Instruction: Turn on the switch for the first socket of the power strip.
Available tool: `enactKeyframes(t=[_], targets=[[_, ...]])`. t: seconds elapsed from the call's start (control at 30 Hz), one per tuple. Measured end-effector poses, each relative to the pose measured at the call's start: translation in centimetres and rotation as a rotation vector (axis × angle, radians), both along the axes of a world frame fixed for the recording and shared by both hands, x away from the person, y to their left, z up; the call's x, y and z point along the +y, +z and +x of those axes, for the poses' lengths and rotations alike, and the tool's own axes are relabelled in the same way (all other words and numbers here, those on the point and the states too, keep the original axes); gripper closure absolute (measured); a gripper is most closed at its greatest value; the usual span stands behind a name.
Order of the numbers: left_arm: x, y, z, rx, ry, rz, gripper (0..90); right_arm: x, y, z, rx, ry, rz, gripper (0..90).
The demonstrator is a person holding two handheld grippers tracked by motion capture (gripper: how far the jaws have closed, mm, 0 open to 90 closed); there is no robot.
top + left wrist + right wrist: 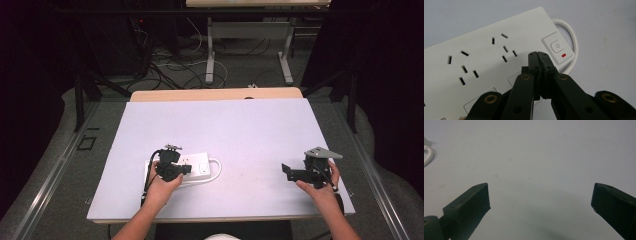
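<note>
The left gripper, jaws pressed together, hovers over the white power strip just beside its switch. The right gripper, jaws wide apart, hangs over the bare table, well apart from the strip.

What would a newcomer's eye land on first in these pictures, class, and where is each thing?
The white power strip lies left of centre on the pale mat, its switch showing a small red mark. The left gripper hangs right over the strip beside that switch, jaws pressed together. The right gripper is over bare mat at the right, jaws wide apart.
</note>
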State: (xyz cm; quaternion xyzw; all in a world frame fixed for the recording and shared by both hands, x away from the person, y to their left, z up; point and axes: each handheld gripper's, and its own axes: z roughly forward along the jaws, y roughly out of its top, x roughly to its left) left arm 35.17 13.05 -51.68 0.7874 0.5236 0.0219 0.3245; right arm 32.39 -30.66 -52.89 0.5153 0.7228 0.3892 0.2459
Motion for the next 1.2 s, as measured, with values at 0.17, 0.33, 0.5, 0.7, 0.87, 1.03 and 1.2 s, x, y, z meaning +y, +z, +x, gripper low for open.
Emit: enactKeyframes(t=[0.17,0.33,0.5,0.7,0.87,1.03,1.2], targets=[[-0.15,-0.29,0.01,-0.004,0.008,0.005,89.9,0.08,-0.07,0.04,-0.005,-0.004,0.001,1.4],[-0.08,-0.41,0.07,0.003,0.009,0.005,89.9,0.04,-0.07,0.04,0.002,0.001,0.002,1.5],[0.11,-0.48,0.1,0.007,0.014,-0.006,89.9,0.04,-0.06,0.03,0.001,0.003,0.002,1.7],[0.24,-0.53,0.14,0.008,0.007,-0.007,90.0,0.08,-0.08,0.05,0.004,0.004,0.001,1.8],[0.21,-0.55,0.11,0.006,0.009,-0.009,90.0,0.14,-0.13,0.08,0.005,0.005,0.003,1.9],[0.15,-0.62,0.03,0.001,0.012,-0.006,90.0,0.19,-0.15,0.08,0.007,0.001,0.003,2.0],[0.05,-0.68,-0.01,-0.003,0.01,0.003,90.0,0.22,-0.14,0.08,0.007,0.002,0.005,2.1]])
